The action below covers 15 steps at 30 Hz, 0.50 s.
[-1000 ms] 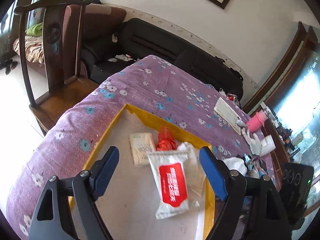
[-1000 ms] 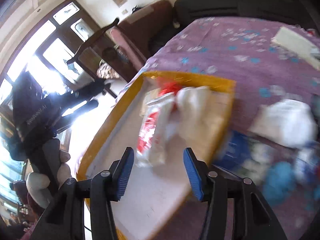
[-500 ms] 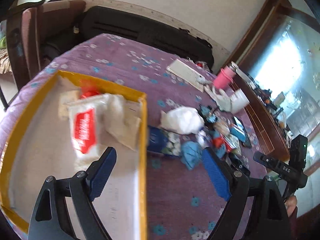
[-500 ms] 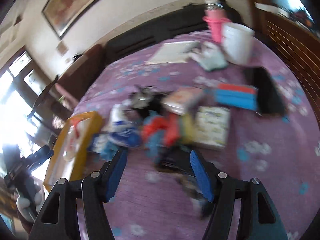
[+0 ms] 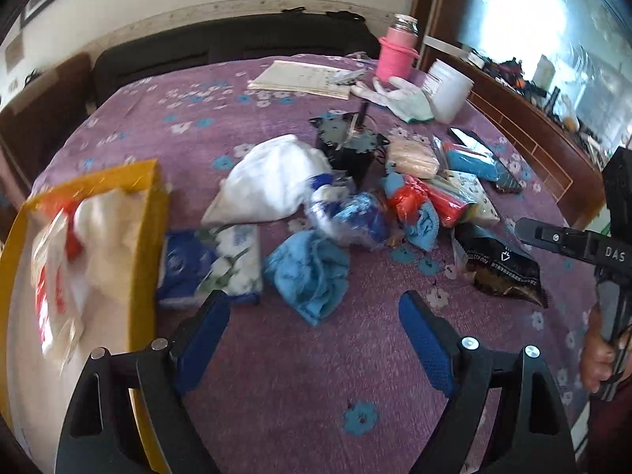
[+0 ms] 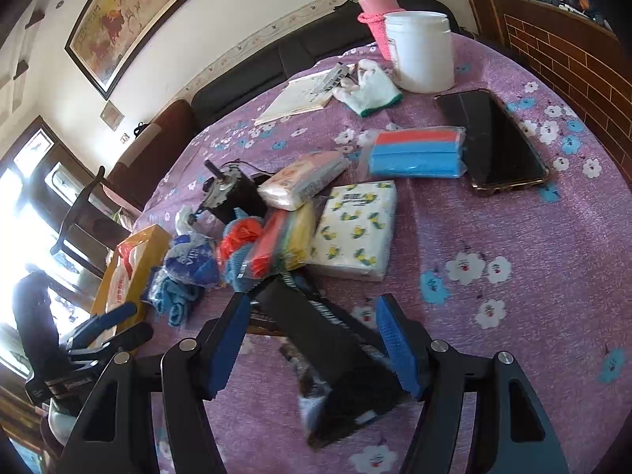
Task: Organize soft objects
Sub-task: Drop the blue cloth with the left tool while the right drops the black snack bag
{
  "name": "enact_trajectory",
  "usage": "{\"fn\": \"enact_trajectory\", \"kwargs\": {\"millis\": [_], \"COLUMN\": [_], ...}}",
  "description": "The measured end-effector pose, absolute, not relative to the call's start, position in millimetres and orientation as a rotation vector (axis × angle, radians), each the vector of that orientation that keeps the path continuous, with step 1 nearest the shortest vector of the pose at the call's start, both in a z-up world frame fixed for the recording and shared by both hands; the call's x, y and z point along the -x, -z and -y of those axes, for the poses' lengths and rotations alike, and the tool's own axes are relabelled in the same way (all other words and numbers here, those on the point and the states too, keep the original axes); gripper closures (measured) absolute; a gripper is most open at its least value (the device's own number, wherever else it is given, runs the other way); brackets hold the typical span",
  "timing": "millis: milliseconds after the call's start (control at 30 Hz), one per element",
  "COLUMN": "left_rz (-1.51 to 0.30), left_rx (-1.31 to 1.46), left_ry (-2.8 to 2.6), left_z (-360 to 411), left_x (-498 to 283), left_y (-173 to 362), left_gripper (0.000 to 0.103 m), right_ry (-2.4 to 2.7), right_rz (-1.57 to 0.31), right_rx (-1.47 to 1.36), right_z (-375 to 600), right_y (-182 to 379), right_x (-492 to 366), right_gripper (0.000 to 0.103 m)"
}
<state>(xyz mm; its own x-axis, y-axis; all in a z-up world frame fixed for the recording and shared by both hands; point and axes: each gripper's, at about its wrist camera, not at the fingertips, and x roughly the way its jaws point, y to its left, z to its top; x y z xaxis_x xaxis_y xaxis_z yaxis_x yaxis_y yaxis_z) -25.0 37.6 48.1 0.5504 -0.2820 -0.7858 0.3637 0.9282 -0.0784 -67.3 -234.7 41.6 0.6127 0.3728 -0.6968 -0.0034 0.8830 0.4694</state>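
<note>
Table (image 5: 276,375), purple floral cloth: soft stuff piled mid-table, awaiting sorting. Yellow tray (image 5: 152,213) at left edge already holds wipes pack, cloth. Left gripper (image 5: 312,335) jaws open, empty, facing blue cloth (image 5: 312,272). Right gripper (image 6: 312,339) jaws open astride black pouch (image 6: 335,359), not pressing.

Tray (image 5: 152,213) sat at the worktop's (image 5: 300,375) left edge with packets and a cloth in it. Tissue pack (image 5: 213,264) lay just beside the tray's right wall; crumpled towel (image 5: 310,272) right of that, white bag (image 5: 272,181) behind both. Dark pouch (image 5: 499,264) lay right of the pile. Notebook (image 5: 304,79), glove (image 5: 399,96), bottle (image 5: 395,53) and tub (image 5: 450,91) stood at the far side. Phone (image 6: 493,144) lay right of the sponge pack (image 6: 416,154).
</note>
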Motion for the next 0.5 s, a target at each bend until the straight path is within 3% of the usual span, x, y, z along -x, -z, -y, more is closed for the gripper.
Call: {"fn": "enact_trajectory", "kwargs": {"millis": [267, 333, 367, 500], "left_rz": [-0.942, -0.927, -0.931, -0.941], "left_rx": [-0.165, -0.215, -0.233, -0.188], "left_ry": [0.402, 0.389, 0.384, 0.405], "left_z": [-13.5, -8.2, -7.4, -16.9], "left_x": [-5.3, -1.6, -0.6, 3.6], "left_y": [-27.6, -26.2, -25.4, -30.5], "left_gripper": [0.018, 0.038, 0.059, 0.064], "right_ry": [-0.219, -0.23, -0.24, -0.274], "right_rz": [-0.891, -0.897, -0.903, -0.926], "right_rx": [-0.442, -0.43, -0.432, -0.426], "right_z": [255.4, 253.8, 252.3, 238.7], "right_y": [-38.6, -37.7, -36.8, -34.2], "right_x": [70.2, 69.5, 68.6, 60.9], "right_gripper": [0.031, 0.03, 0.03, 0.03]}}
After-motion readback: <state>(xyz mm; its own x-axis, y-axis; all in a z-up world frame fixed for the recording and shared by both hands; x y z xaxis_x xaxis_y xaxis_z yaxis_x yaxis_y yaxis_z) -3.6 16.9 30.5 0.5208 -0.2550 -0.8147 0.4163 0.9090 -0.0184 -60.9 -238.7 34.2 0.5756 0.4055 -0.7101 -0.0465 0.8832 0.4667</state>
